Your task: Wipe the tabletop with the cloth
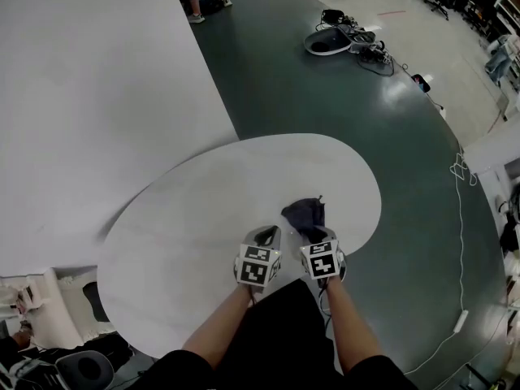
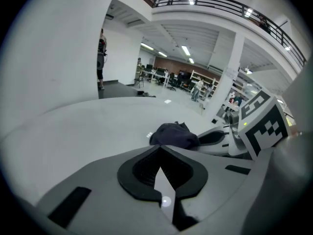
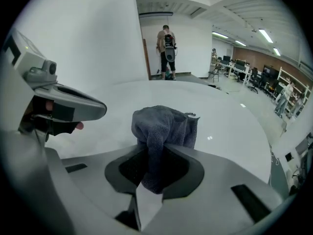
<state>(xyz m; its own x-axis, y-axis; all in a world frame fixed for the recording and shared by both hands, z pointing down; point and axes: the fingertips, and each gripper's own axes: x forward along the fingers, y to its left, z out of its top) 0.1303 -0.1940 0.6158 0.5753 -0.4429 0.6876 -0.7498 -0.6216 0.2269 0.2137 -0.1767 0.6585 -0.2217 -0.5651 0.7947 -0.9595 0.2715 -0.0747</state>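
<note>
A dark grey cloth [image 1: 305, 215] lies bunched on the white oval tabletop [image 1: 203, 218], near its right front. My right gripper [image 1: 311, 234] is shut on the cloth [image 3: 164, 131], which runs down between its jaws. The left gripper [image 1: 266, 236] hovers beside it on the left, shut with nothing between its jaws. In the left gripper view the cloth [image 2: 173, 135] sits ahead and slightly right, with the right gripper [image 2: 230, 138] next to it. The left gripper [image 3: 54, 102] shows at the left of the right gripper view.
A large white panel [image 1: 89, 96] rises behind the table on the left. Dark green floor [image 1: 390, 136] surrounds the table, with cables and gear [image 1: 345, 41] far back. A person [image 3: 166, 53] stands by the far wall. Clutter [image 1: 49, 331] sits at the front left.
</note>
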